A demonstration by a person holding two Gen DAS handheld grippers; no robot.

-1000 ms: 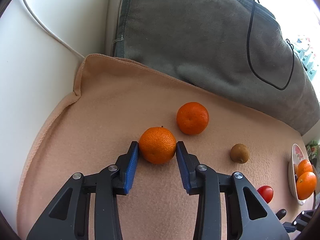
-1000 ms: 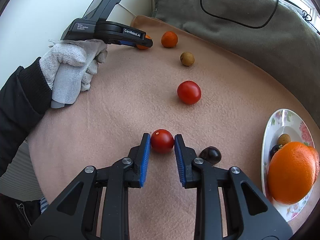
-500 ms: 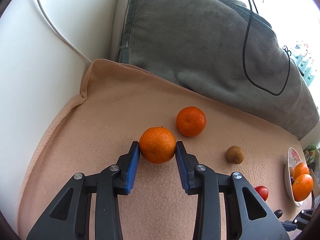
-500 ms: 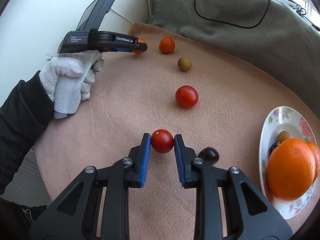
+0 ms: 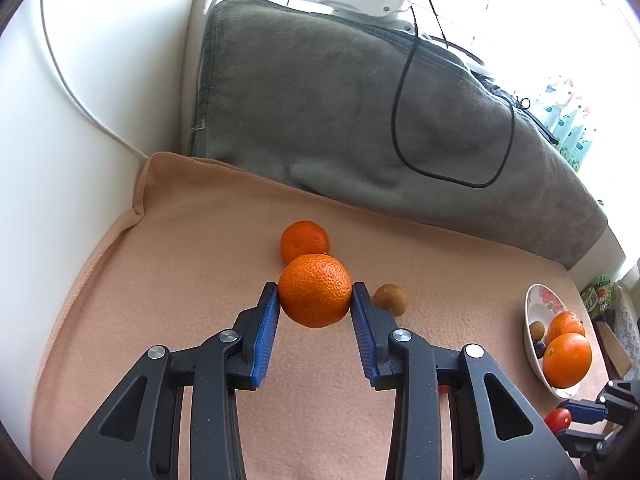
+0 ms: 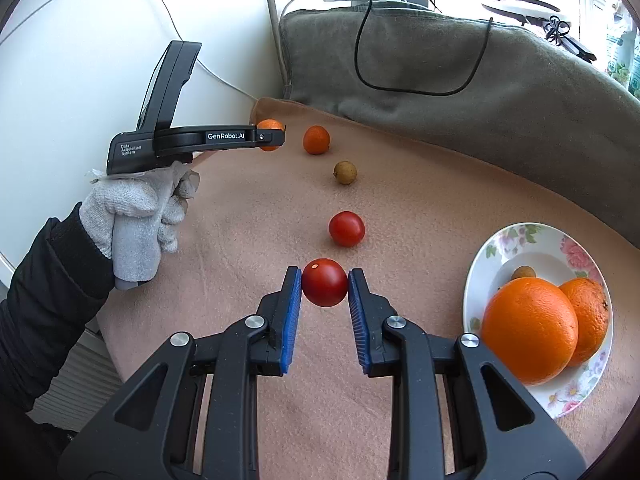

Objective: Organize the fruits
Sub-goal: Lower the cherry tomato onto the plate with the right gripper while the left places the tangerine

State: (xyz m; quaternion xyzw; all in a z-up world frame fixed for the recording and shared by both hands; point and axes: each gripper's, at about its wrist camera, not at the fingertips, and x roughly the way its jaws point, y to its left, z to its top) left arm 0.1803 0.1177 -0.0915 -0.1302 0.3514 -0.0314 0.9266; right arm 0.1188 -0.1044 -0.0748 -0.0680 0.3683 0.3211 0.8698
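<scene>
Peach blanket (image 6: 420, 184) underlies everything. I grip a mandarin (image 5: 315, 290) in my left gripper (image 5: 315, 300), a tomato (image 6: 324, 288) in my right gripper (image 6: 324, 294). Plate (image 6: 520, 236) at three o'clock holds oranges; three fruits remain loose toward twelve.

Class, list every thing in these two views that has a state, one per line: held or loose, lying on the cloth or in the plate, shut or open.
left gripper: shut on the mandarin
mandarin: held, lifted off the cloth
right gripper: shut on the tomato
tomato: held
second mandarin: loose on the cloth
brown fruit: loose on the cloth
second tomato: loose on the cloth
plate: holds two oranges and a small brown fruit
</scene>
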